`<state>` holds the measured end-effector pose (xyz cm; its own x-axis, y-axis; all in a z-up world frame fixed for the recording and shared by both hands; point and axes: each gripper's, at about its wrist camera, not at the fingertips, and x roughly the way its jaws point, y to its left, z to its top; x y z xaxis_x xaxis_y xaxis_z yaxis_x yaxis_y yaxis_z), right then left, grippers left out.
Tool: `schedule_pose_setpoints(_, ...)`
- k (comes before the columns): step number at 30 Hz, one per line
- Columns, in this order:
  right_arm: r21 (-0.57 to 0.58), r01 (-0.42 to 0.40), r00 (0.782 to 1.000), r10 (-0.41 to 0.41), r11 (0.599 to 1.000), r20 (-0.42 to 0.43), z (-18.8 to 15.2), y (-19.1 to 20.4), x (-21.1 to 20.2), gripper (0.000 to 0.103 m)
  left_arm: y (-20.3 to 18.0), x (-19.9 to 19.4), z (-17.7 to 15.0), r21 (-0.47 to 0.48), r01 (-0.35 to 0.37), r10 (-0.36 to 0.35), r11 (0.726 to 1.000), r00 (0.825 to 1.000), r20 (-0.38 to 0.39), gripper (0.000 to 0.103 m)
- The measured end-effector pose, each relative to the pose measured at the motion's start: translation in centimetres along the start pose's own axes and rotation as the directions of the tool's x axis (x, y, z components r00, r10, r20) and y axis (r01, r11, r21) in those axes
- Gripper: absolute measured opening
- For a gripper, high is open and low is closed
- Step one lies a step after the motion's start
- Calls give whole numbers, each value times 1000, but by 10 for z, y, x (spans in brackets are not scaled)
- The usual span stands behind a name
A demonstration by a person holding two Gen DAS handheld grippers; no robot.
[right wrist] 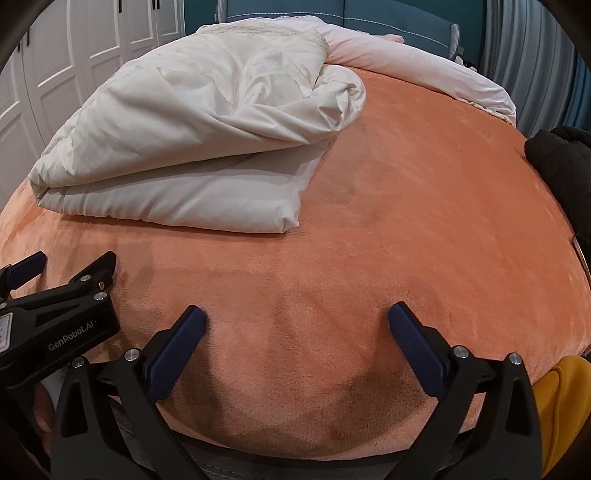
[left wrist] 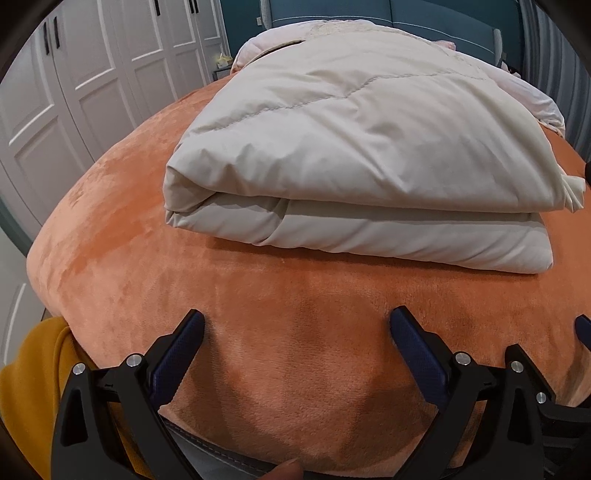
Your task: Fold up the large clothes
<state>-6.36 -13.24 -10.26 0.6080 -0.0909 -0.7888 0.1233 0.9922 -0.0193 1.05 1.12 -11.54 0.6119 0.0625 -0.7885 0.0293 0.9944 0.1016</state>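
Observation:
A large cream quilted piece (left wrist: pixel 354 147) lies folded in layers on the orange bed cover (left wrist: pixel 295 295), its folded edge facing me. It also shows in the right wrist view (right wrist: pixel 192 140), at the left, with a rumpled far corner. My left gripper (left wrist: pixel 297 325) is open and empty, low over the orange cover near the bed's front edge, short of the fold. My right gripper (right wrist: pixel 297 319) is open and empty beside it, to the right. The left gripper's body shows in the right wrist view (right wrist: pixel 59 317).
White wardrobe doors (left wrist: pixel 92 74) stand left of the bed. A pale pink blanket (right wrist: pixel 424 77) lies at the bed's far end, before a teal headboard (right wrist: pixel 388 14). A dark garment (right wrist: pixel 561 166) sits at the right edge. Yellow fabric (left wrist: pixel 33 387) hangs at the front.

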Motion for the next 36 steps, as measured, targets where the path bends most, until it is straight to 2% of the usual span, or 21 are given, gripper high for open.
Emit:
schedule_pose_setpoints(10, -3, -4, 1000, 4, 1000, 12, 0, -1, 1, 98, 6, 0, -3, -10, 14, -14, 1000, 1000, 14, 98)
schedule_pose_setpoints(18, -7, 0, 1000, 0, 1000, 21, -2, 0, 3, 98, 5, 2, -4, -11, -5, 5, 1000, 999, 40, 98)
schedule_pose_setpoints(36, -8, 7, 1000, -7, 1000, 28, -1, 3, -2, 98, 3, 1, -5, -13, -2, 3, 1000, 999, 43, 98)
